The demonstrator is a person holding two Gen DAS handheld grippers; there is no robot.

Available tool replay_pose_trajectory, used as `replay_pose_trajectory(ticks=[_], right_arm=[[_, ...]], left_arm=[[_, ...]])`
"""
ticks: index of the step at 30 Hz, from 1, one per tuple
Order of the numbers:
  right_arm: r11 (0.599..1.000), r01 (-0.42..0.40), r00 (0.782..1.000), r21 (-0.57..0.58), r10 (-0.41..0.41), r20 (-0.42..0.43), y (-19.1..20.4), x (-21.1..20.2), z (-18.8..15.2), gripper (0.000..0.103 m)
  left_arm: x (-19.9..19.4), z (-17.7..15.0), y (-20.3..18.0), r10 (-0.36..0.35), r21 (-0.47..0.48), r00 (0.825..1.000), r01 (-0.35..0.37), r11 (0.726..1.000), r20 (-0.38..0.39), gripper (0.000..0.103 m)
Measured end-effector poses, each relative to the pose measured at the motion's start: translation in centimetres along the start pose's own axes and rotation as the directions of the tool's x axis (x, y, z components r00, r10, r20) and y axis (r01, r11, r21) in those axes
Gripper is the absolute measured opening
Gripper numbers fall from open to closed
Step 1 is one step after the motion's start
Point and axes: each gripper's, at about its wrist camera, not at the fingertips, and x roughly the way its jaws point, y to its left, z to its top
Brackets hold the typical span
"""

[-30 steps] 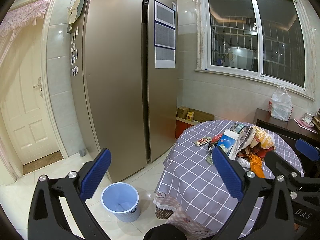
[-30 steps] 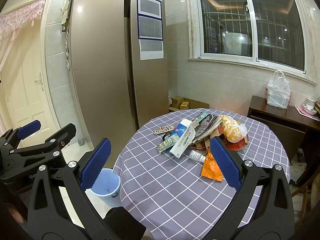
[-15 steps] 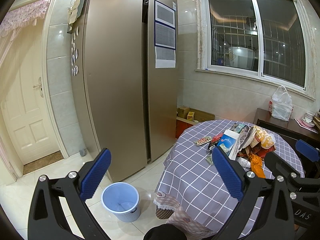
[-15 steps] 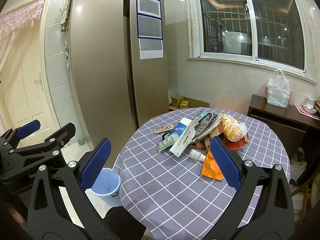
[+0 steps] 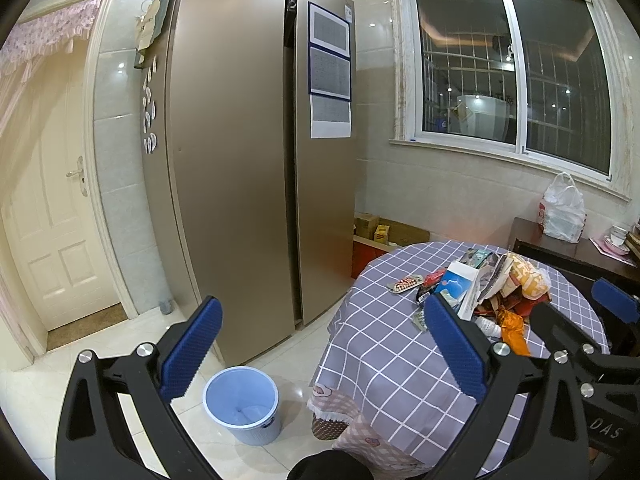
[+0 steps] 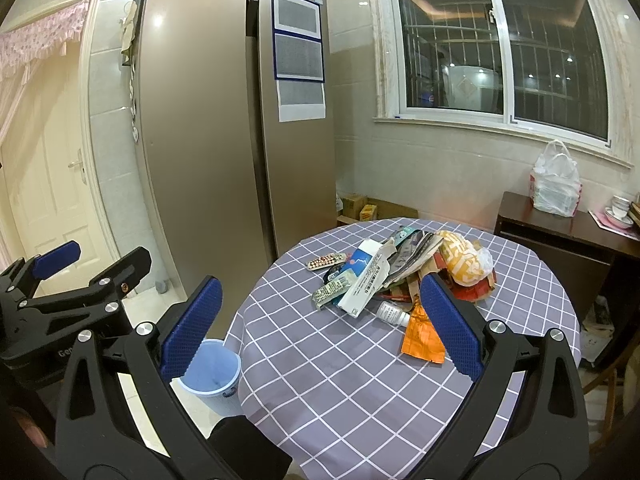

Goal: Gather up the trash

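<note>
While held above the floor, both grippers, left (image 5: 320,344) and right (image 6: 316,328), with jaws spread wide, gripping nothing. Trash pile (image 6: 400,276) heaped mid-frame on the checked bench (image 6: 340,368); blue bin (image 5: 241,404) low centre on the floor.

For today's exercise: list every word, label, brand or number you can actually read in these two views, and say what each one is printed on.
"DAS": on the right gripper's black frame, seen from the left wrist.
"Ge…": cut off, on the left gripper's black frame, seen from the right wrist.
Fridge sheets, white box, small bottle, blister packs: print too small to read.
</note>
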Motion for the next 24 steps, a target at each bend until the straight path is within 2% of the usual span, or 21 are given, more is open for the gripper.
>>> replay_pose_trajectory(ticks=[24], right_arm=[[1.000,0.005,1.000,0.018,-0.005,-0.022,-0.80,0.60,-0.20,0.097]], left_arm=[[0.67,-0.09,-0.81,0.005,0.015,1.000,-0.004,1.000,-0.022,0.099]])
